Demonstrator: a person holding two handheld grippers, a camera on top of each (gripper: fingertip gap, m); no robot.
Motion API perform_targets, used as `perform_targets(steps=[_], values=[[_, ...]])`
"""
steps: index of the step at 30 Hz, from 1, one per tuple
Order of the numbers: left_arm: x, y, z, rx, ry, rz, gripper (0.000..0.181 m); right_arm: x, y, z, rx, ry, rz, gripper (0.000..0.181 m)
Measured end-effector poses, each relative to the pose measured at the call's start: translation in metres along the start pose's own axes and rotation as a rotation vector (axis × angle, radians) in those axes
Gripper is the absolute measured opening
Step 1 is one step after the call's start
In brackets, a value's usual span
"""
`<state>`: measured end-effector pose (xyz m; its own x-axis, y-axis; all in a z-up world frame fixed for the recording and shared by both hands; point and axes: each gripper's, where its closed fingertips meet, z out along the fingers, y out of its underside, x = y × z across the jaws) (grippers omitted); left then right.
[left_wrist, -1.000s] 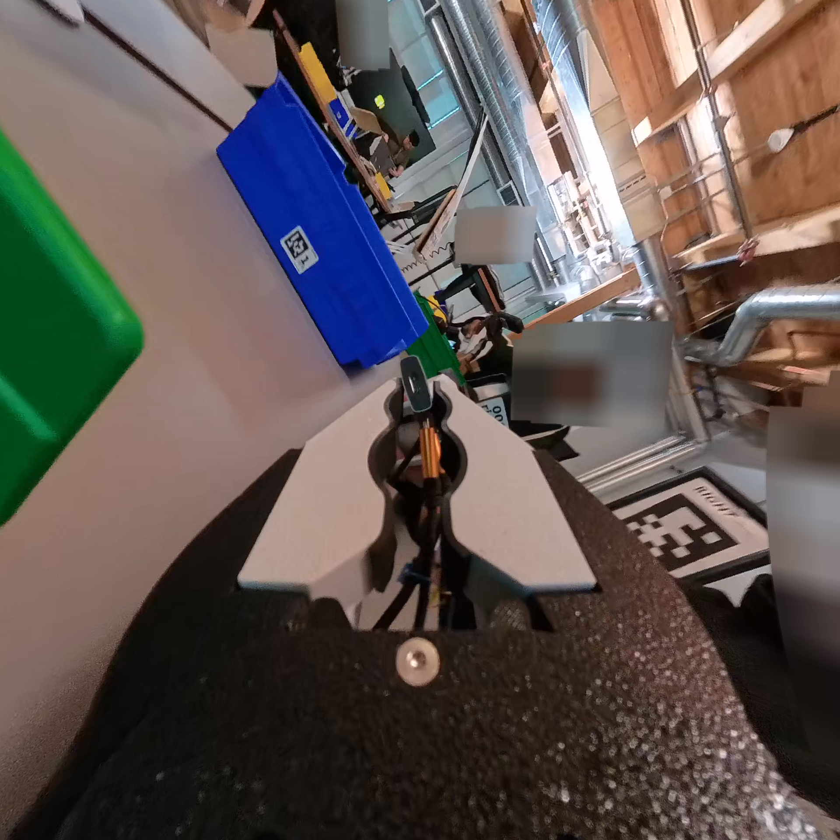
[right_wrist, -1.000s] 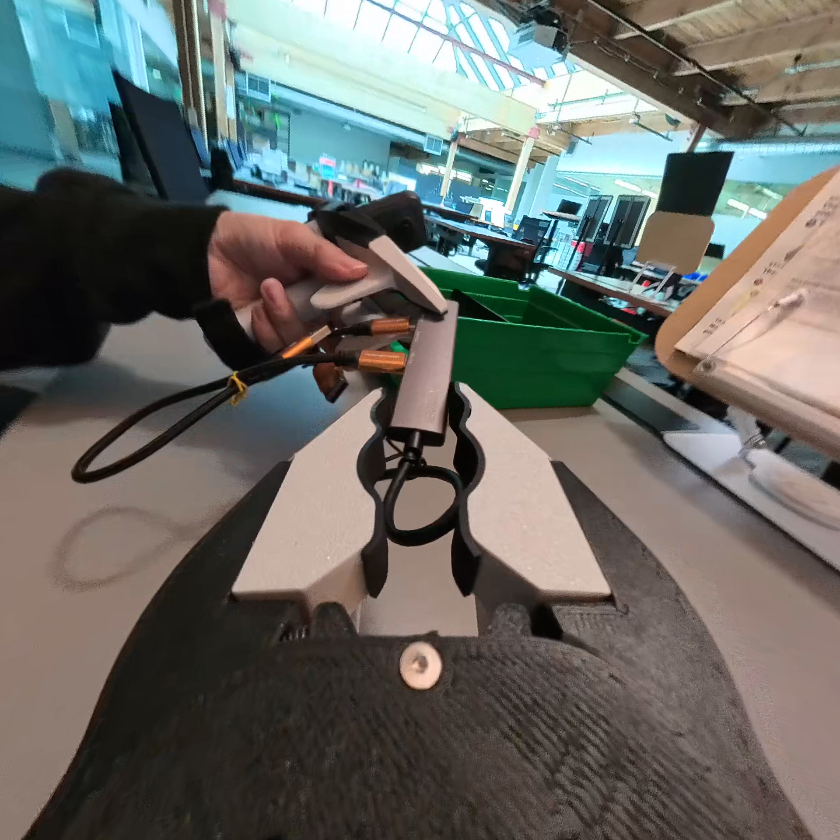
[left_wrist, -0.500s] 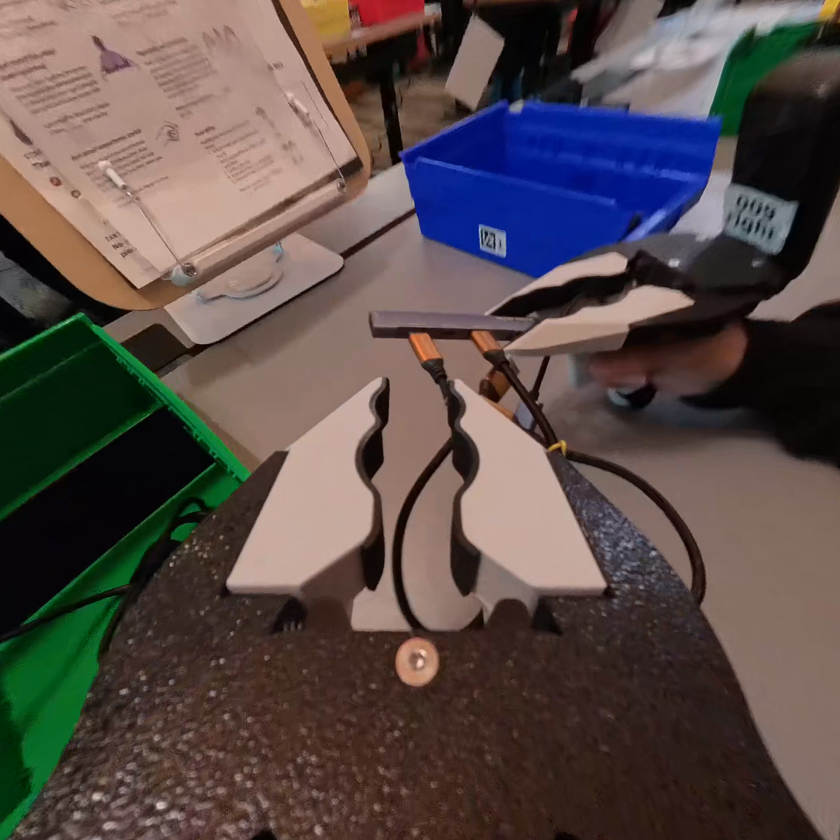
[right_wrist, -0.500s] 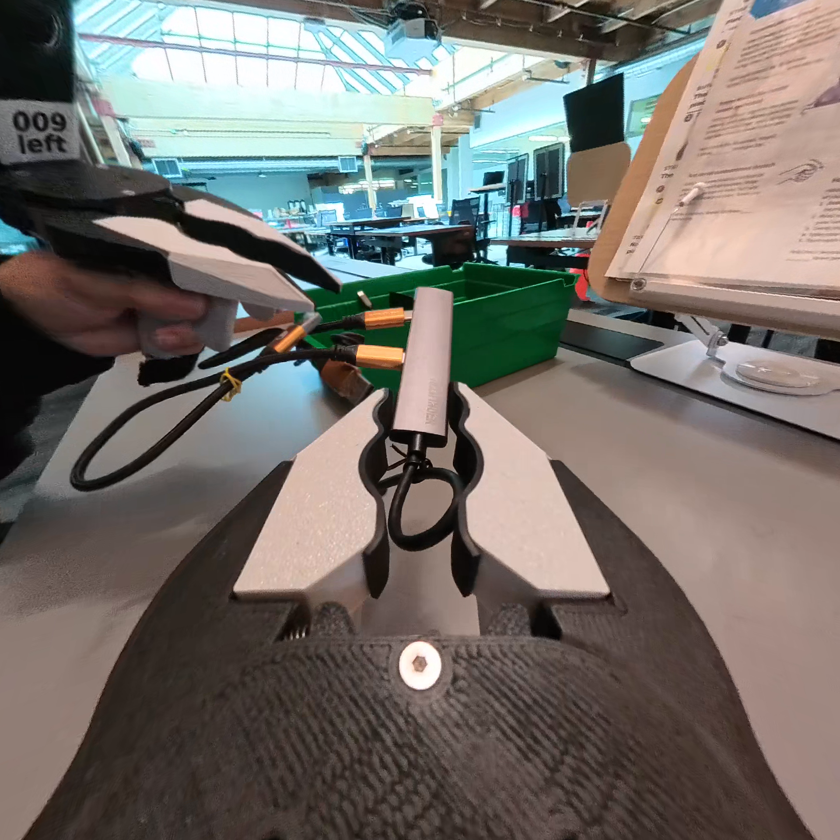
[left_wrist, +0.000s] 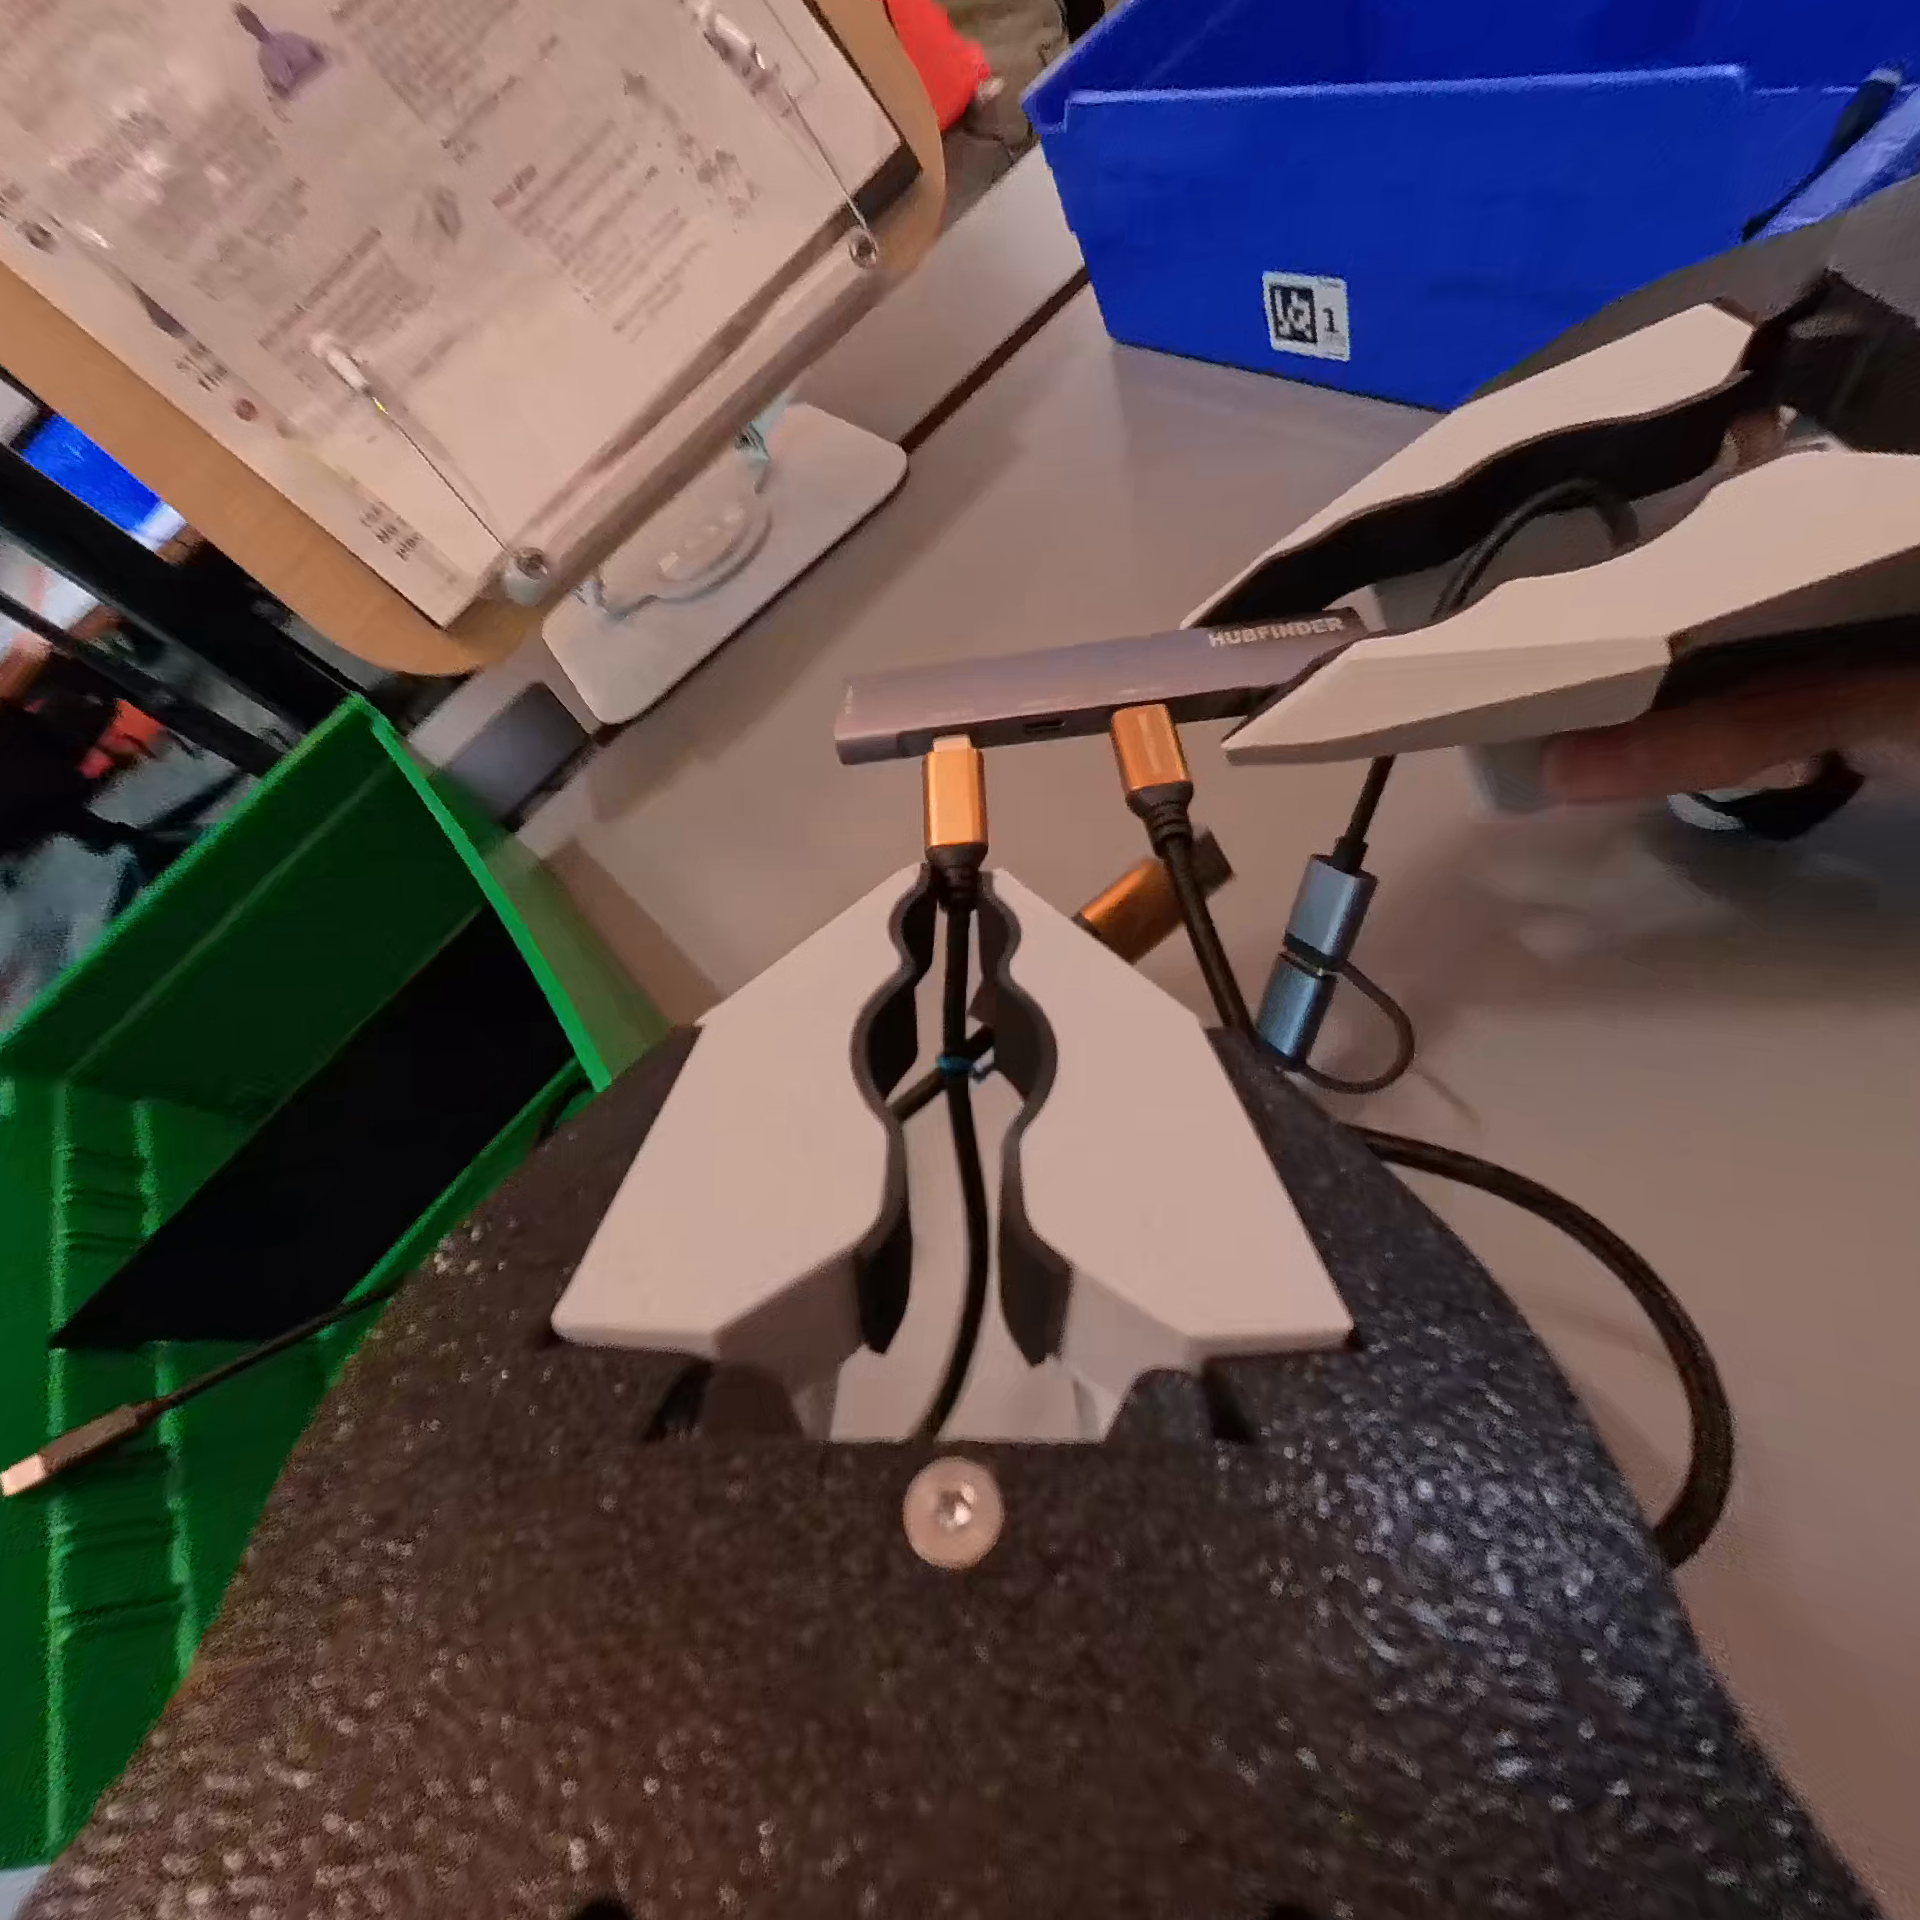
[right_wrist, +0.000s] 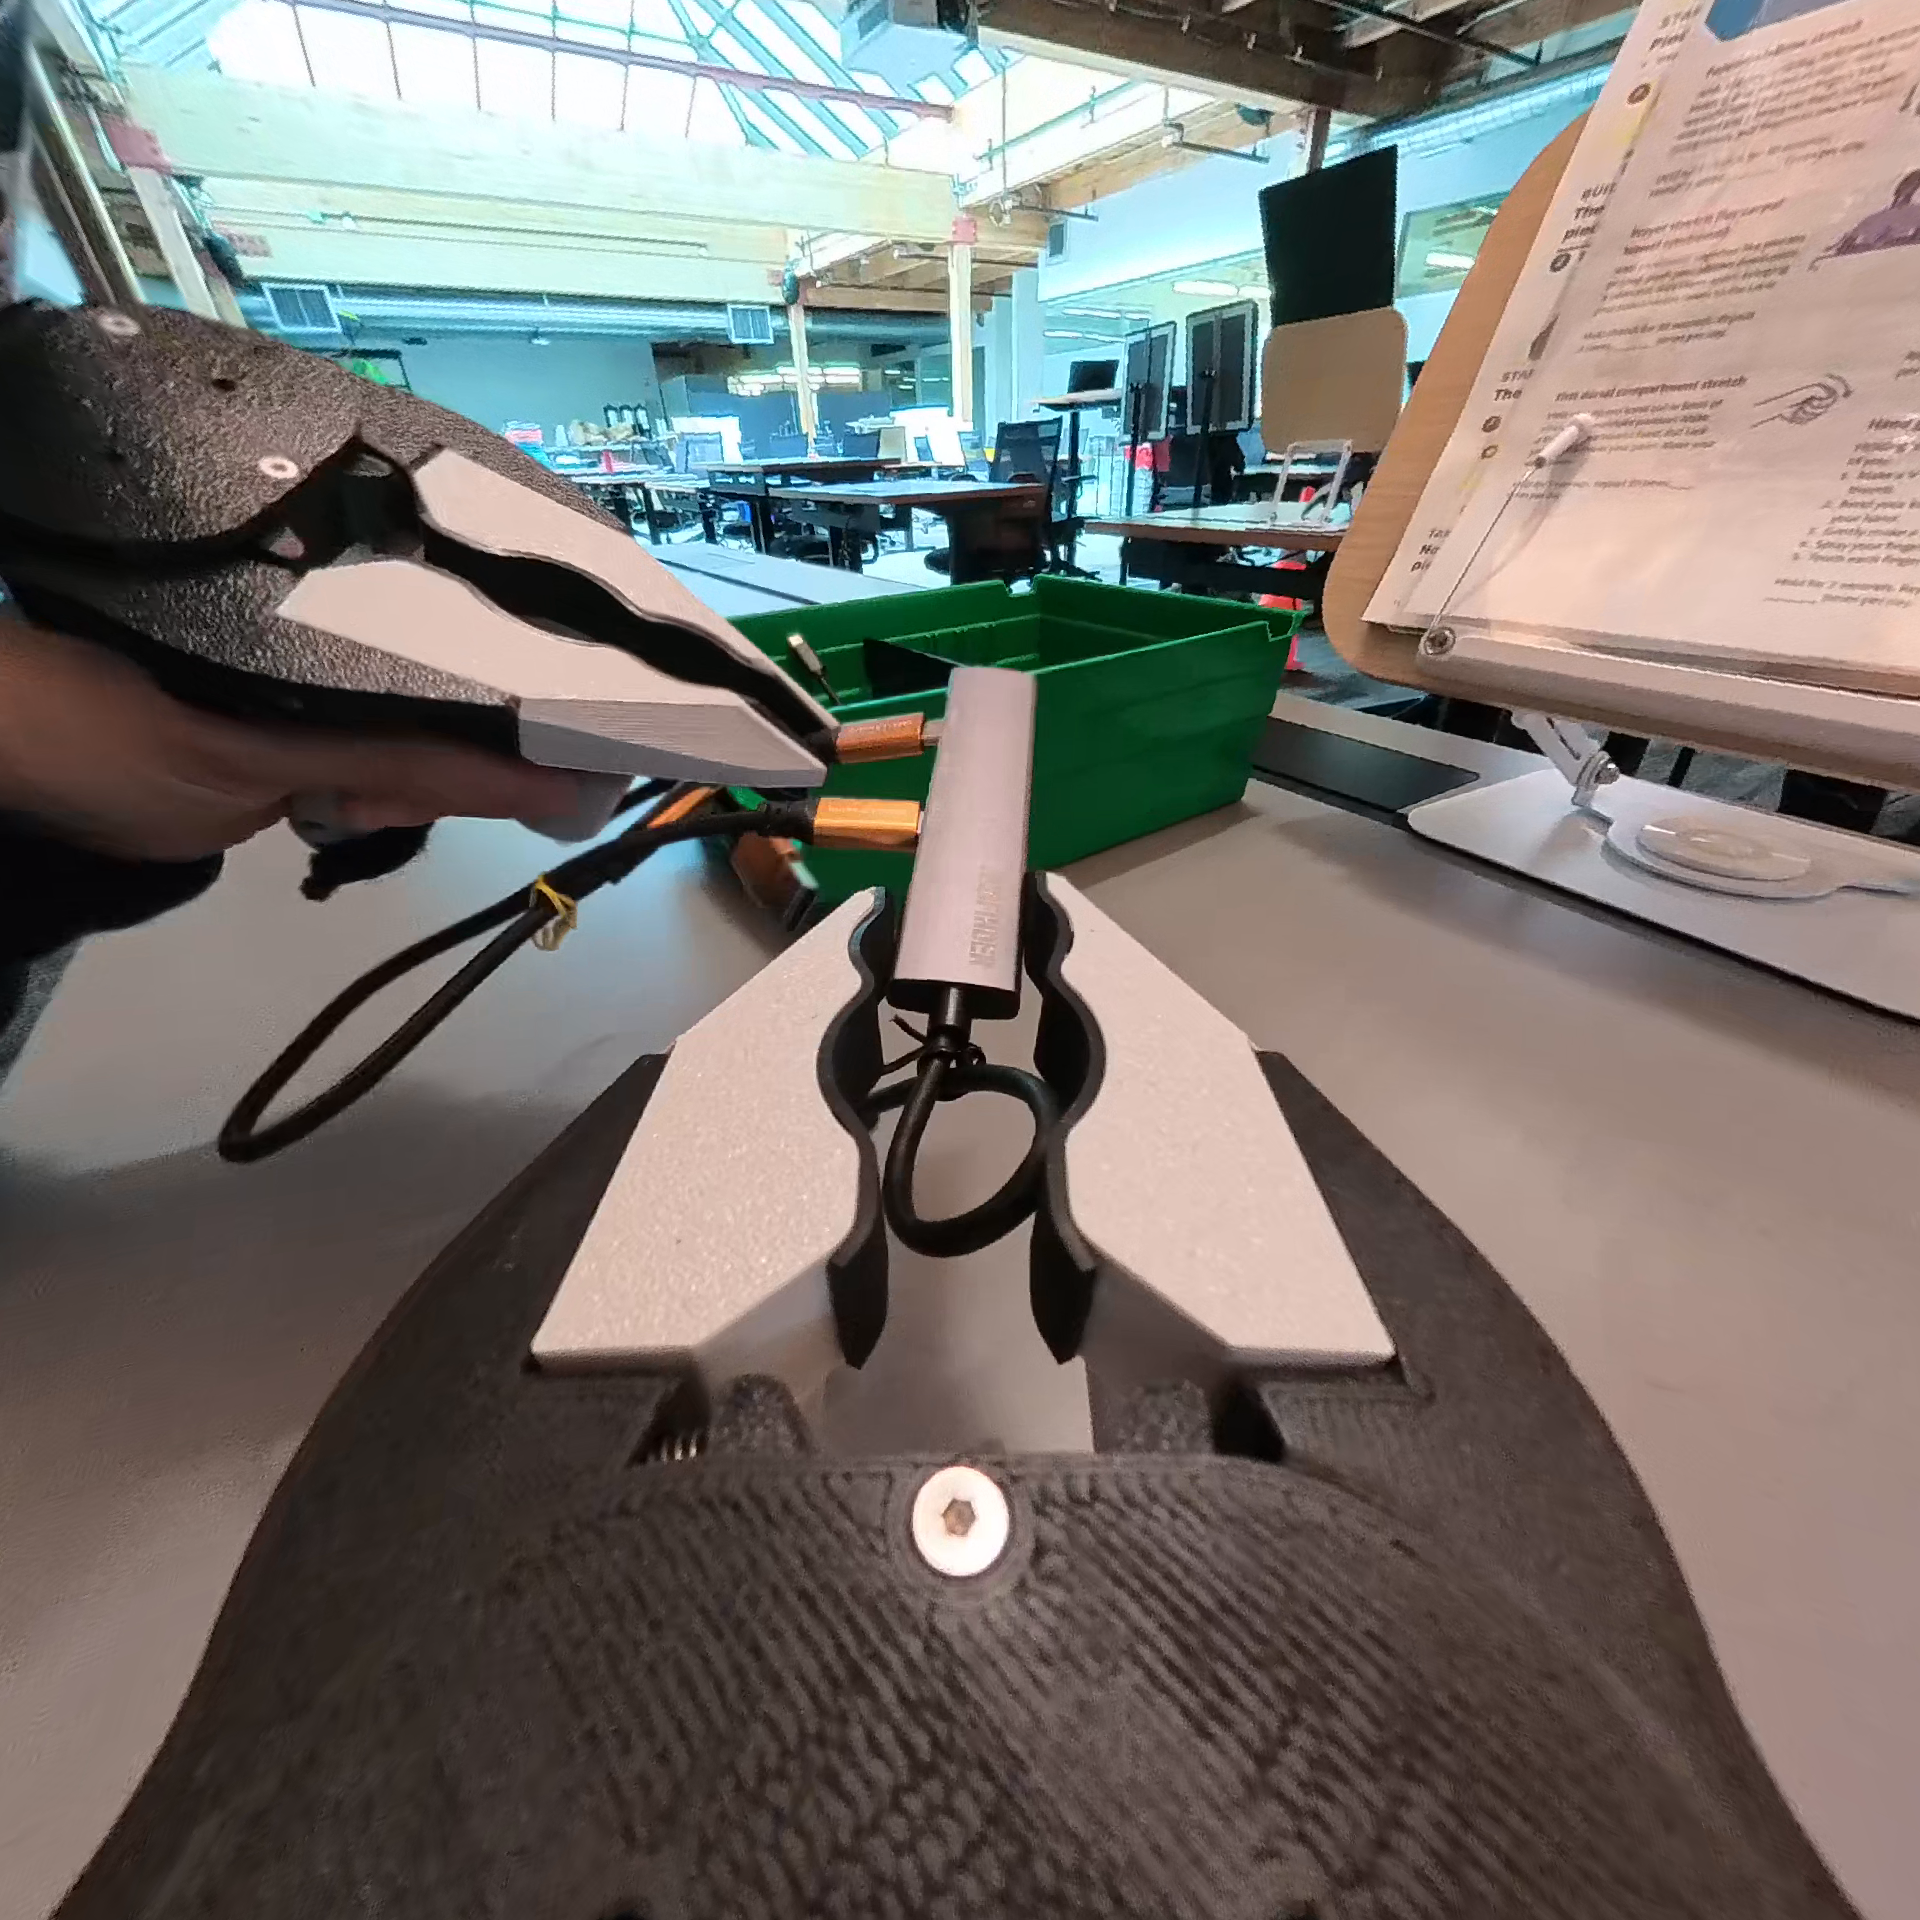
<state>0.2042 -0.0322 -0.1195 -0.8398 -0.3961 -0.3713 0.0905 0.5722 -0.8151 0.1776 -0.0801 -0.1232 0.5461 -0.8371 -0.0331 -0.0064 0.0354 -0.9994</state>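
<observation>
My right gripper (right_wrist: 961, 899) is shut on one end of a slim grey hub (right_wrist: 971, 821) and holds it above the grey table; the hub's short black lead loops between its fingers. My left gripper (left_wrist: 956, 883) is shut on a black cable just behind its orange plug (left_wrist: 954, 800), whose metal tip sits at a side port of the hub (left_wrist: 1060, 675). A second orange plug (left_wrist: 1148, 748) sits in the neighbouring port. In the right wrist view the left gripper (right_wrist: 821, 743) comes in from the left with the plug (right_wrist: 878, 740) against the hub.
A green bin (left_wrist: 260, 987) stands at the left, with a loose cable end over its rim. A blue bin (left_wrist: 1455, 208) is at the back right. A document stand (left_wrist: 416, 260) with printed pages is at the back. A grey adapter (left_wrist: 1314, 966) and another orange plug (left_wrist: 1127, 904) hang below the hub. There is about 6 cm between the tips of the two grippers.
My left gripper has swung round from the blue bin to face the hub, closed tighter on the cable and brought its plug to the hub's port. The right gripper kept its hold.
</observation>
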Motion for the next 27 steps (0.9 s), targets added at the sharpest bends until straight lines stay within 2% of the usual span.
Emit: perform_targets(steps=[6, 9, 11, 12, 14, 18, 20, 22, 27], values=[[0.0, -0.001, -0.001, 0.005, -0.062, 0.142, 0.004, -0.004, 0.003, -0.003, -0.056, -0.012, -0.133, 0.025], [-0.002, -0.015, -0.009, 0.085, -0.079, 0.139, 0.004, -0.011, 0.009, 0.0, -0.096, -0.034, -0.194, 0.025], [-0.004, -0.012, -0.009, 0.025, -0.095, 0.184, 0.004, -0.01, 0.002, 0.0, -0.059, 0.005, -0.179, 0.025], [-0.004, -0.008, -0.006, -0.004, -0.086, 0.184, 0.005, -0.008, -0.001, -0.001, -0.048, 0.012, -0.182, 0.025], [-0.003, -0.01, -0.005, 0.025, -0.054, 0.141, 0.005, -0.007, -0.007, -0.005, -0.016, 0.02, -0.212, 0.025], [-0.003, -0.013, -0.007, 0.016, -0.092, 0.178, 0.004, -0.009, -0.005, -0.004, -0.03, 0.032, -0.27, 0.026], [-0.003, -0.012, -0.004, 0.017, -0.075, 0.154, 0.004, -0.008, -0.014, -0.007, 0.018, 0.043, -0.256, 0.025], [-0.002, -0.008, 0.0, 0.013, -0.058, 0.131, 0.004, -0.008, -0.011, -0.006, 0.006, 0.052, -0.295, 0.026], [0.004, -0.02, -0.004, 0.156, -0.014, 0.027, 0.006, -0.001, -0.015, -0.011, 0.054, 0.041, -0.279, 0.024]])
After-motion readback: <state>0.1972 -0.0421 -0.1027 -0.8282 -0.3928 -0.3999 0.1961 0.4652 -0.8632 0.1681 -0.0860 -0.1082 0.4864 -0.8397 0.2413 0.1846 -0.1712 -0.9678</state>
